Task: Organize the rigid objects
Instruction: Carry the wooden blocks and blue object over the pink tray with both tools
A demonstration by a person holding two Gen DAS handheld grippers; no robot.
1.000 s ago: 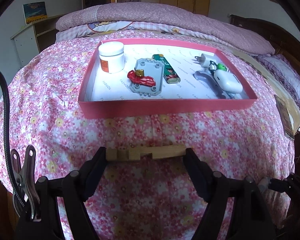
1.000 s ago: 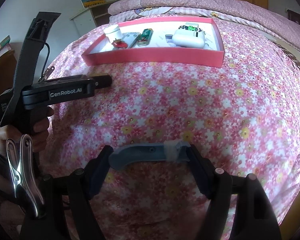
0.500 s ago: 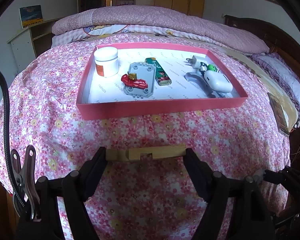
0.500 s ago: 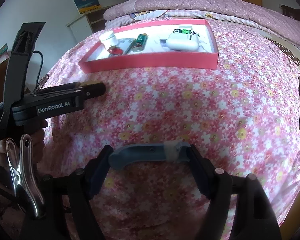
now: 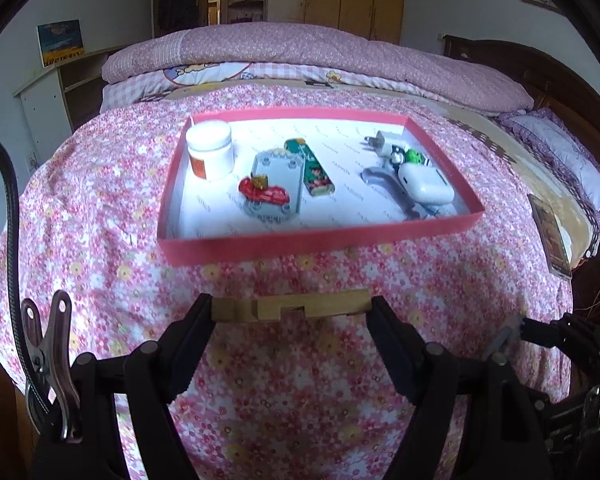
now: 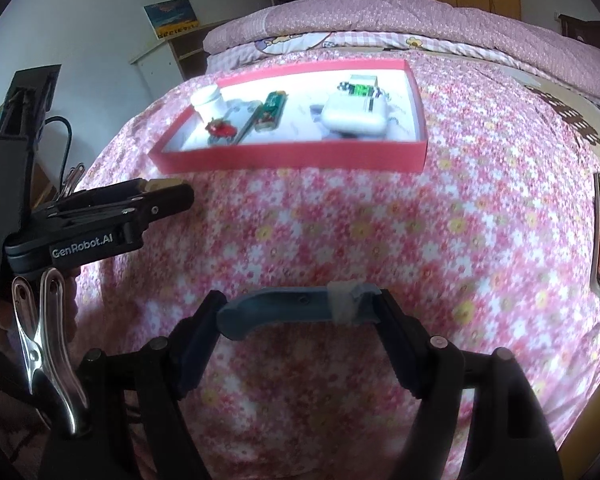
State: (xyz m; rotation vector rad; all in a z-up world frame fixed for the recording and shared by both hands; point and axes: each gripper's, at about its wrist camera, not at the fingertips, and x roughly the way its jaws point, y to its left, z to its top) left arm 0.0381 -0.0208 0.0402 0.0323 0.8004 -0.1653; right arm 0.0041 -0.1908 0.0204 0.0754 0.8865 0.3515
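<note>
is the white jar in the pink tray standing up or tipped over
Upright. The white jar stands on its base in the pink tray, lid on top.

One pink tray (image 5: pixel 316 240) at twelve o'clock holds seven things: one white jar (image 5: pixel 210 155), one grey plate (image 5: pixel 276 186), one red toy car (image 5: pixel 265 193), one green lighter (image 5: pixel 310 171), one white plug (image 5: pixel 384 142), one white earbud case (image 5: pixel 424 182), one grey handle (image 5: pixel 384 178). Two grippers: the left gripper (image 5: pixel 291 312) carries one wooden block (image 5: pixel 292 309), the right gripper (image 6: pixel 300 312) one blue-grey handle (image 6: pixel 296 308).
</note>
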